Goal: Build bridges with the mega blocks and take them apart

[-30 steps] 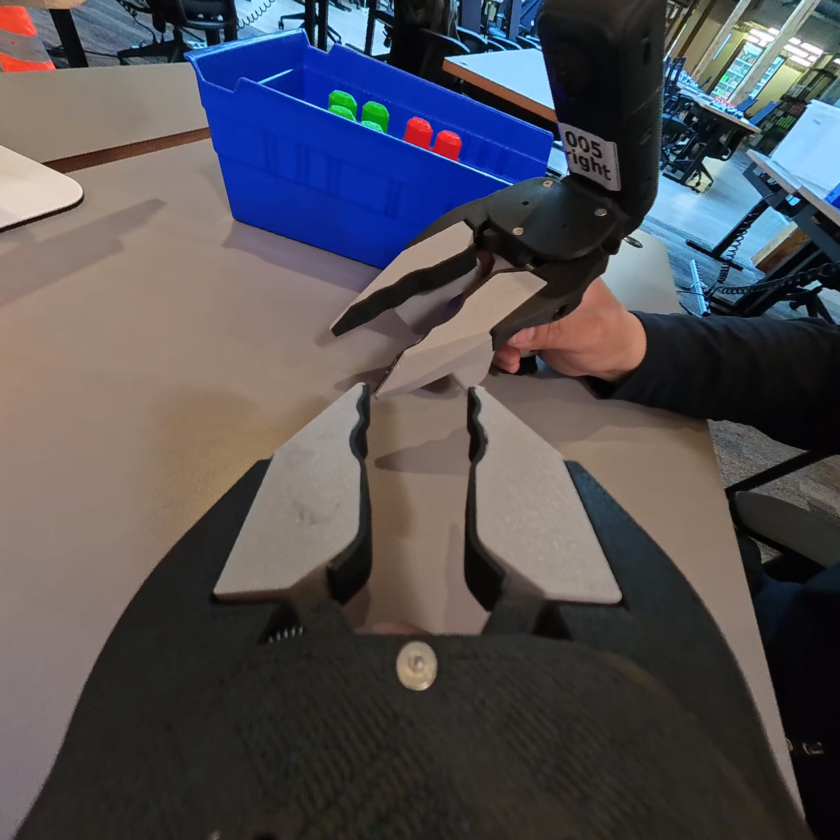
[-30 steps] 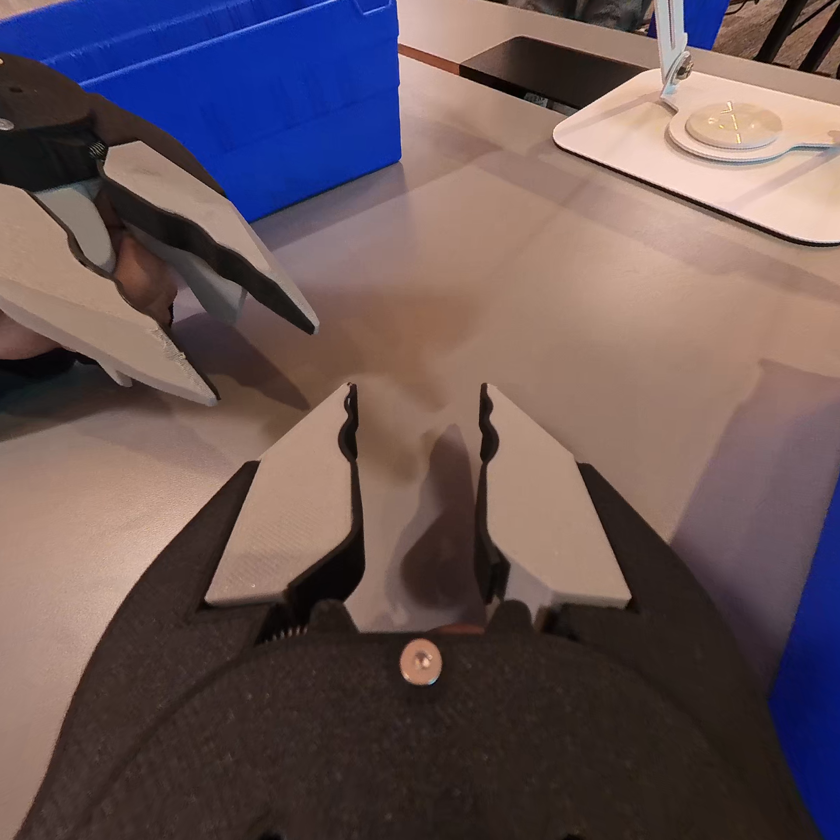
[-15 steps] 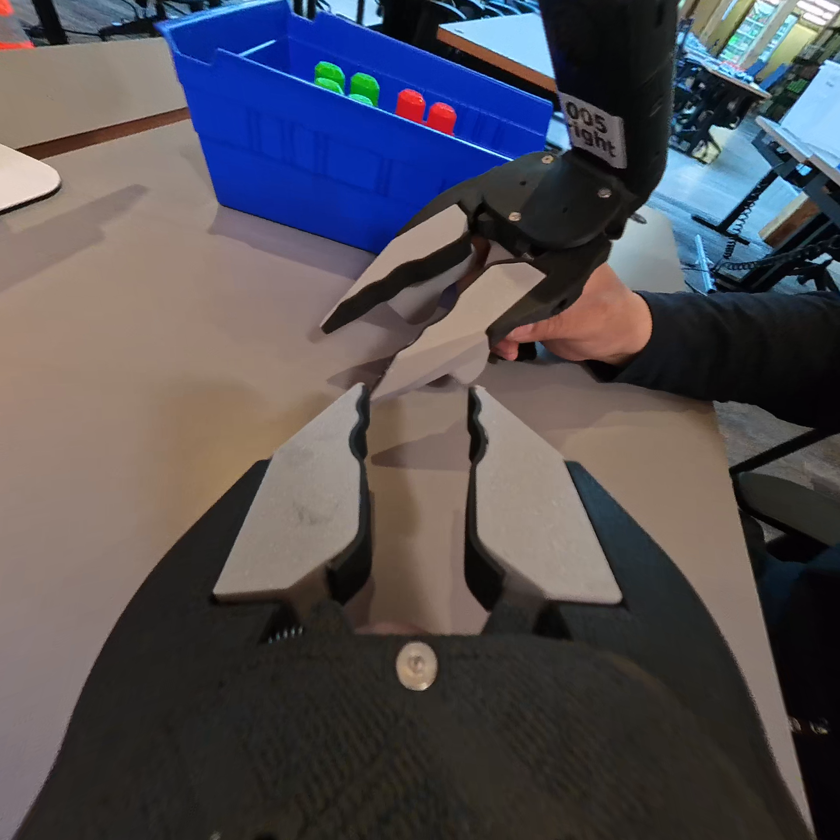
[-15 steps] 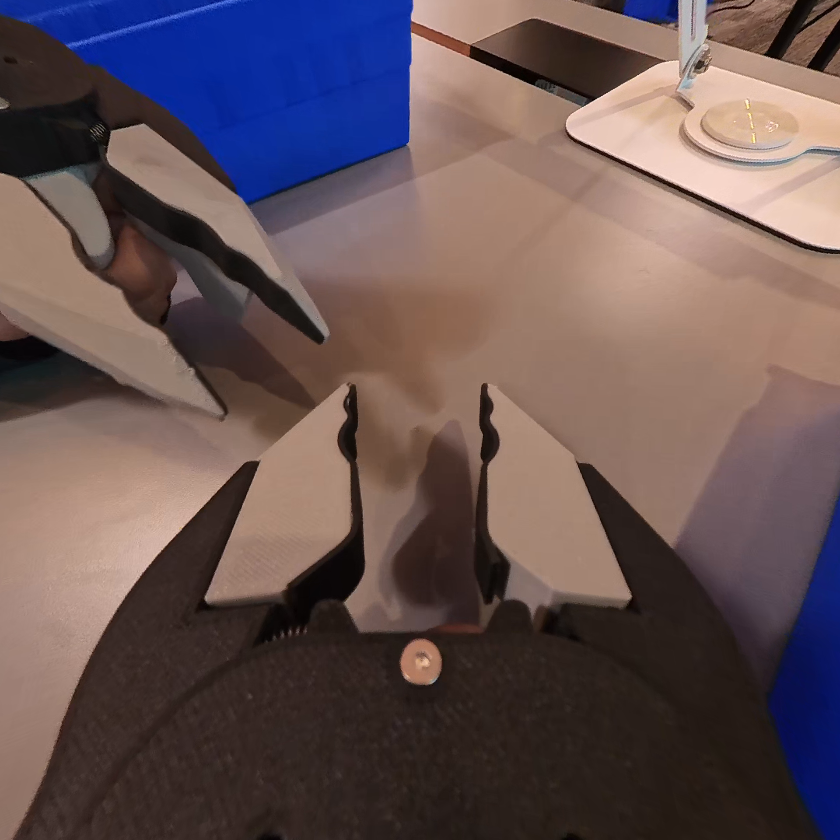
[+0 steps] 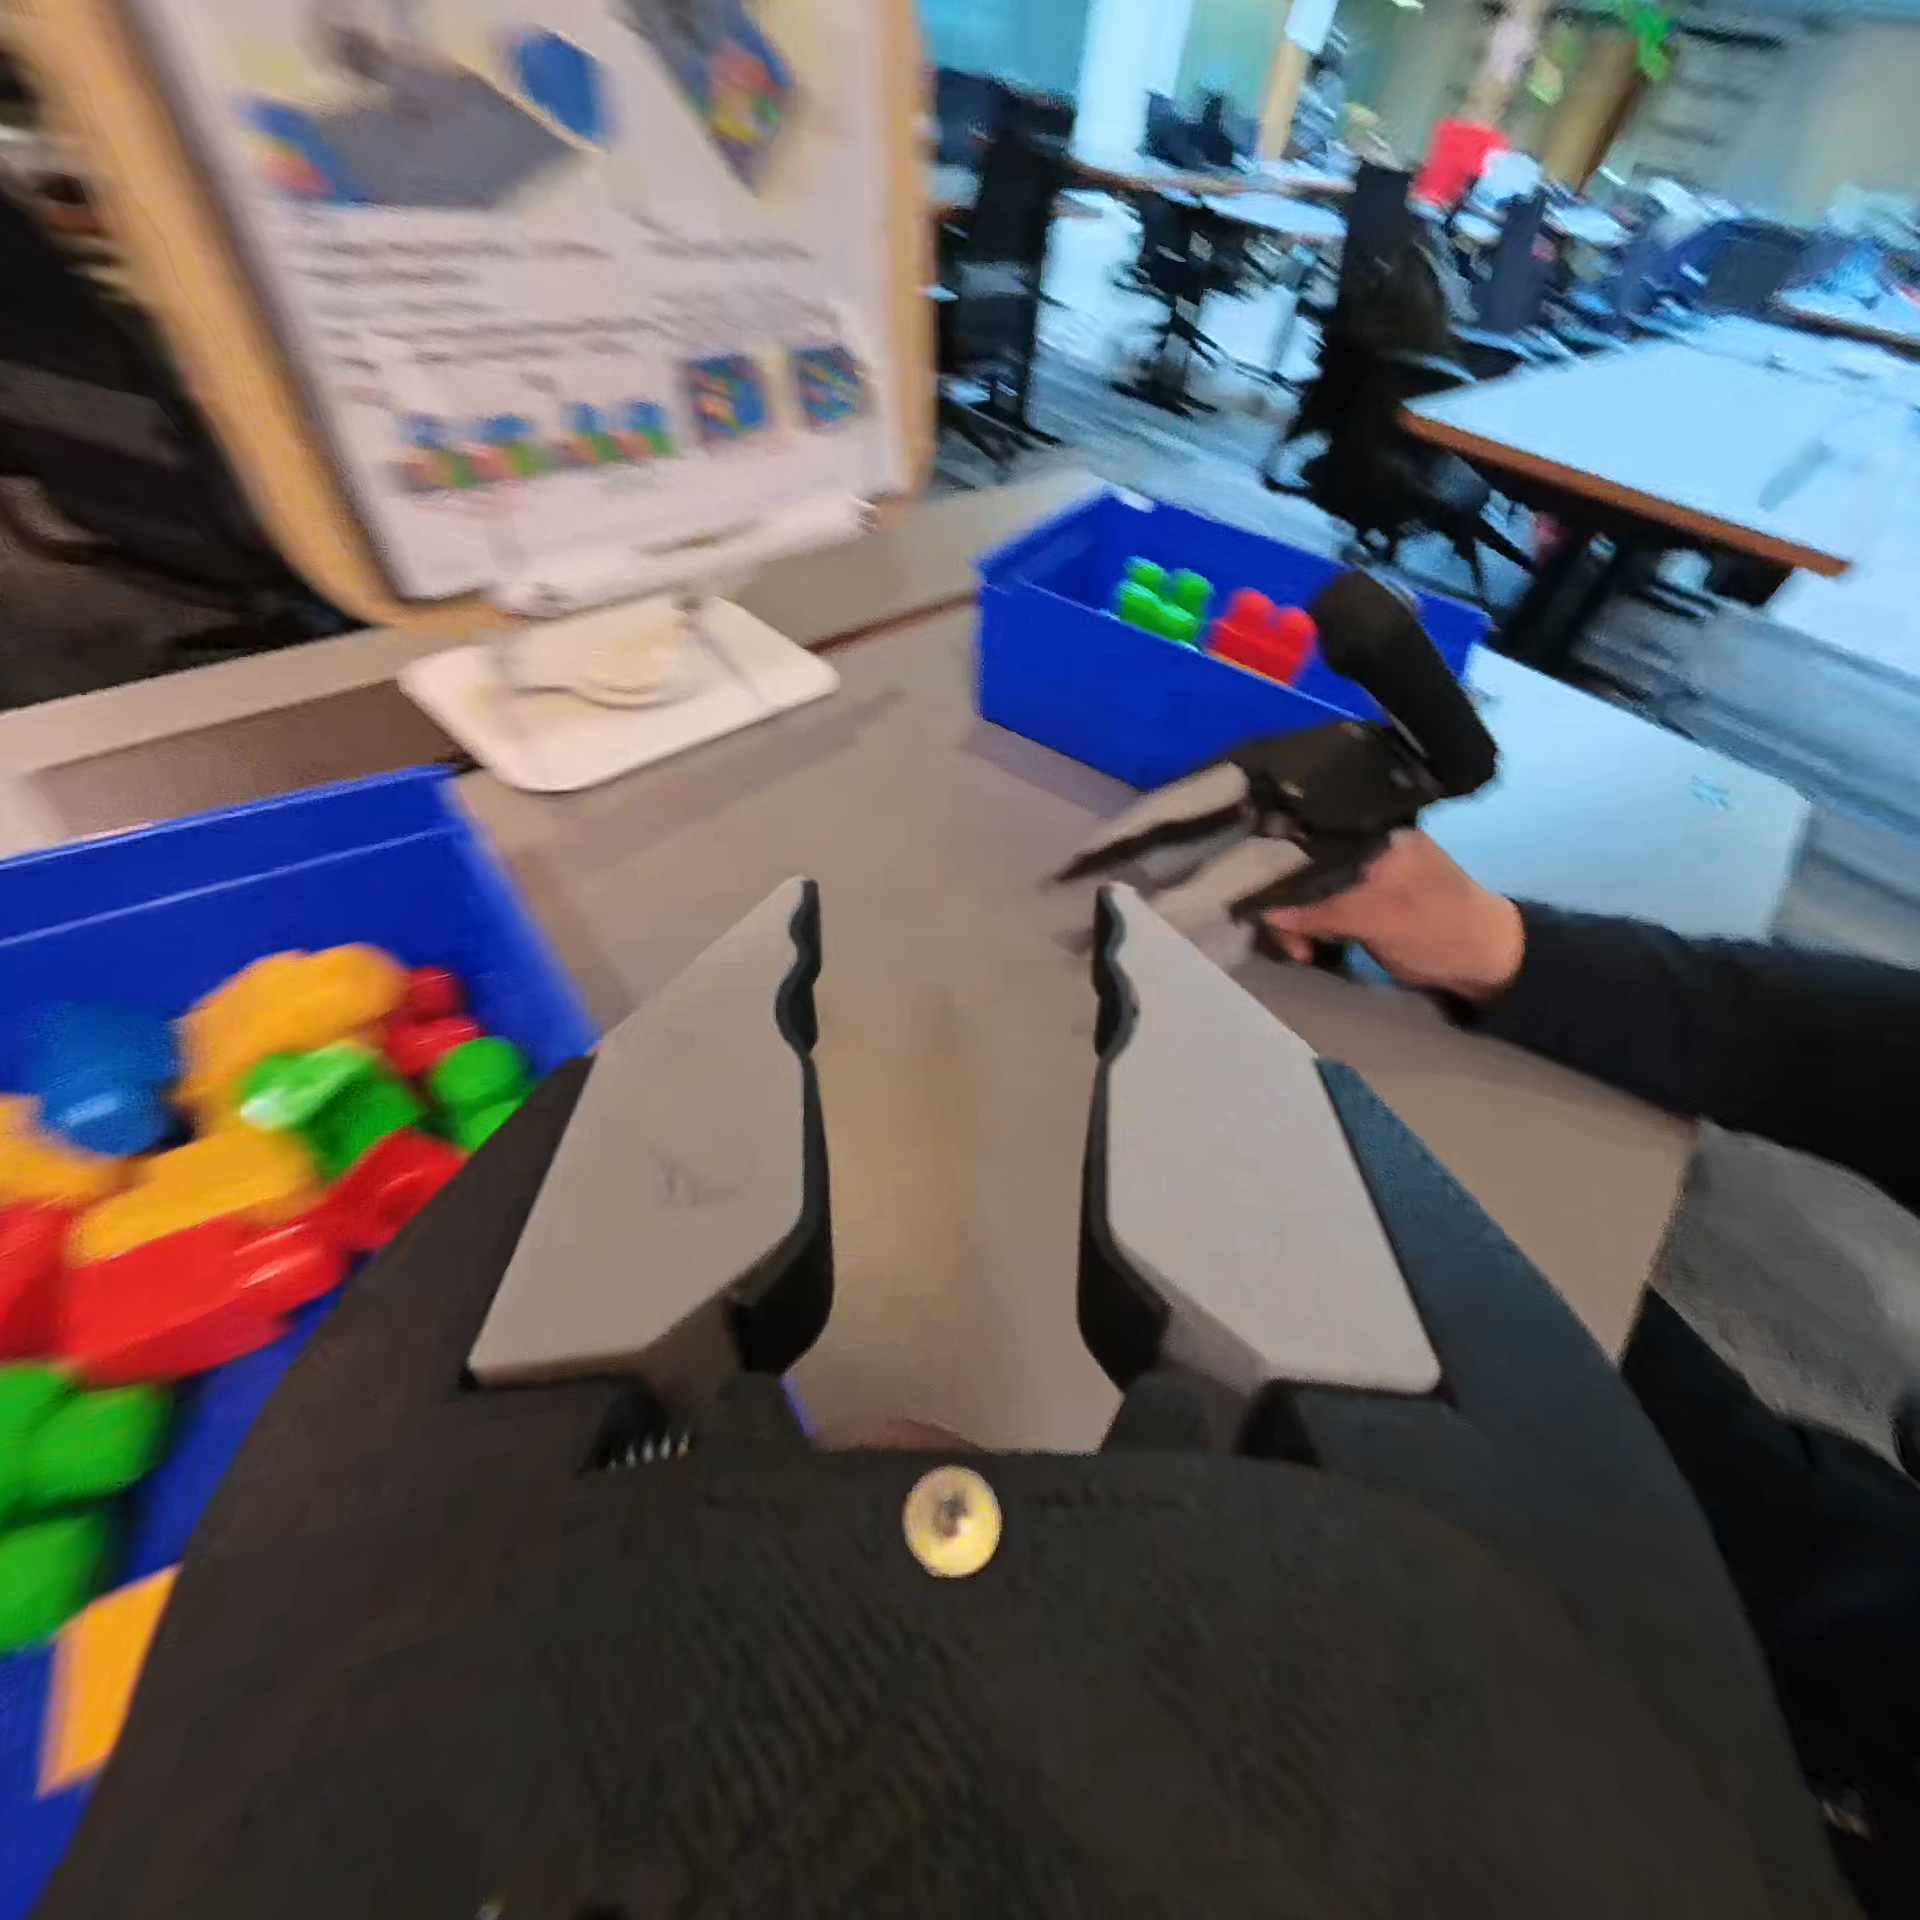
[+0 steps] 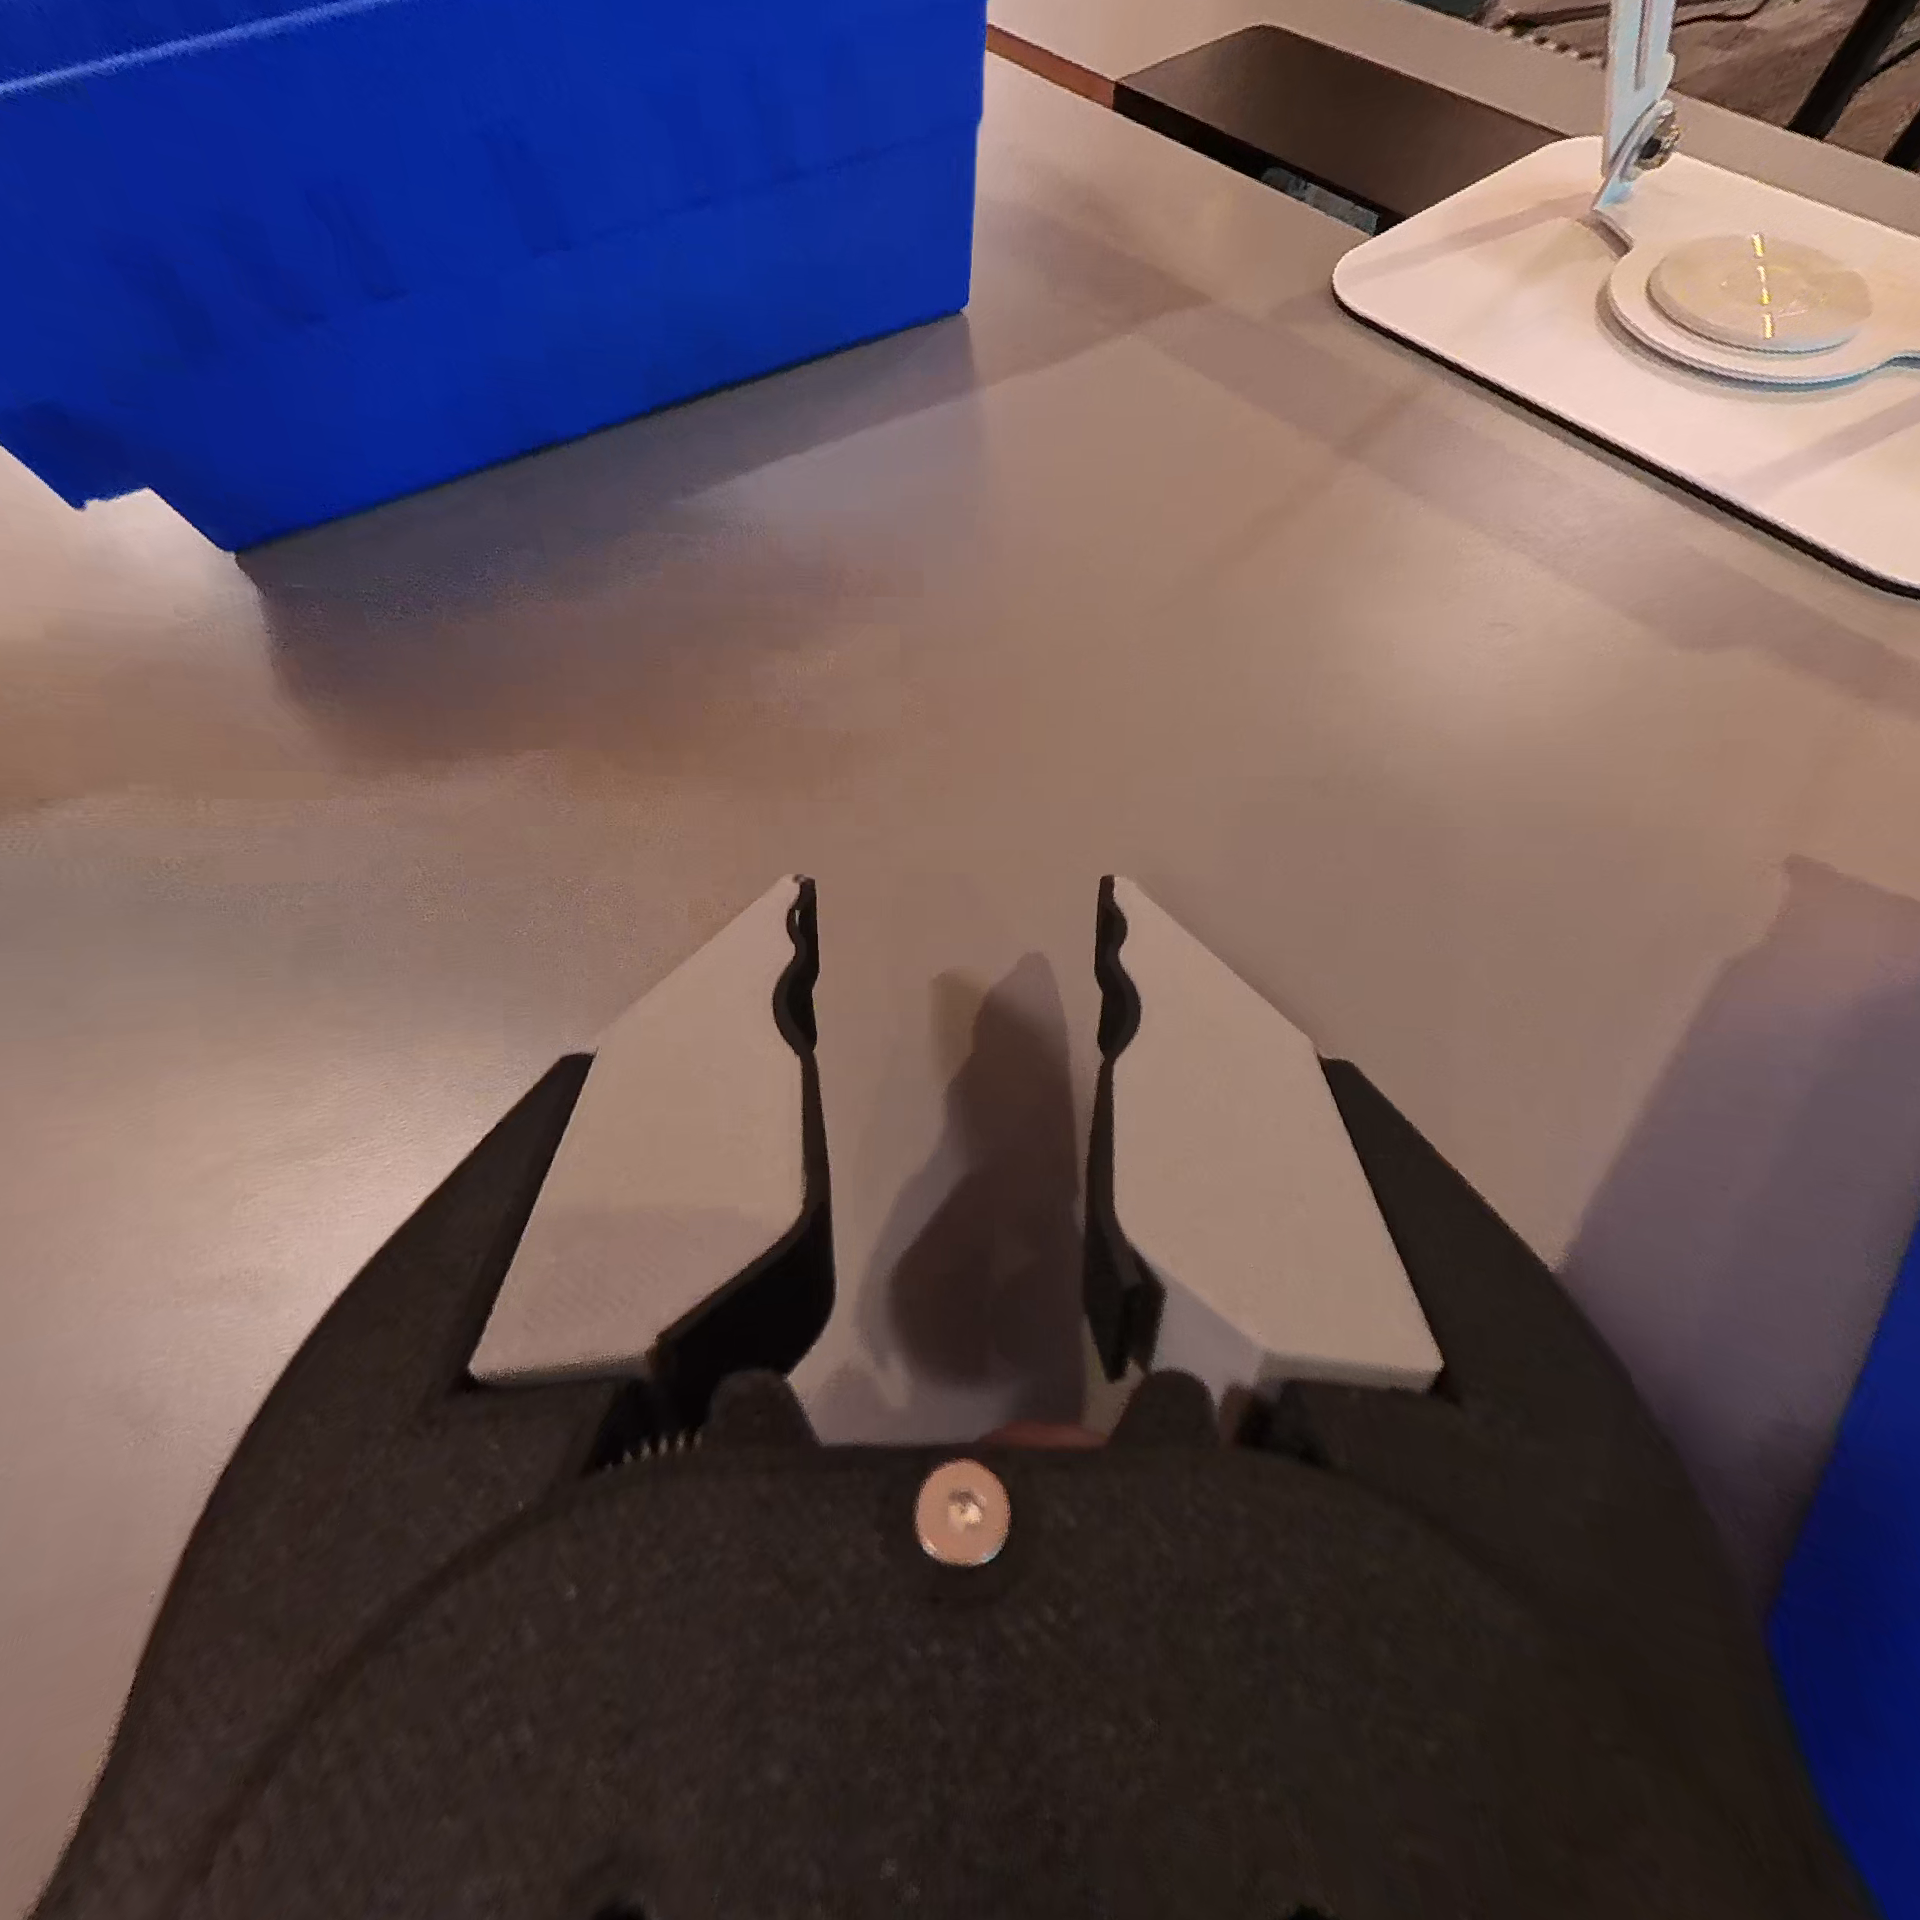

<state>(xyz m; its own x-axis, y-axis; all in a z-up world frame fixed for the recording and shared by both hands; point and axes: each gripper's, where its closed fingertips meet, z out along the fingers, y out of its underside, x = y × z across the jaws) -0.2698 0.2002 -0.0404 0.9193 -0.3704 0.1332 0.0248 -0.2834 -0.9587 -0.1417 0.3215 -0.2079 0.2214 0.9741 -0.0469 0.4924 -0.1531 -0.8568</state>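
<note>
My left gripper [image 5: 956, 914] is open and empty, raised above the grey table [image 5: 894, 810]. Below it to the left stands a blue bin [image 5: 260, 873] with several red, green, yellow and blue mega blocks [image 5: 260, 1143]. A second blue bin [image 5: 1122, 675] at the far right holds a green block [image 5: 1158, 608] and a red block [image 5: 1257, 634]. My right gripper [image 6: 956, 904] is open and empty, low over bare table [image 6: 1143, 675]; it also shows in the left wrist view [image 5: 1164, 862], held by a hand. The left wrist view is motion-blurred.
A white stand base [image 5: 623, 686] carries an upright printed board [image 5: 540, 291] at the back. The base also shows in the right wrist view [image 6: 1662, 343], and a blue bin wall [image 6: 499, 239] stands at that view's far left. Office desks and chairs lie beyond. Some 25 cm of space lies between my two pairs of fingers.
My left gripper has lifted and swung left, away from the right gripper, and its jaws have widened. The block-filled bin has come into view. My right gripper has barely moved and stays open.
</note>
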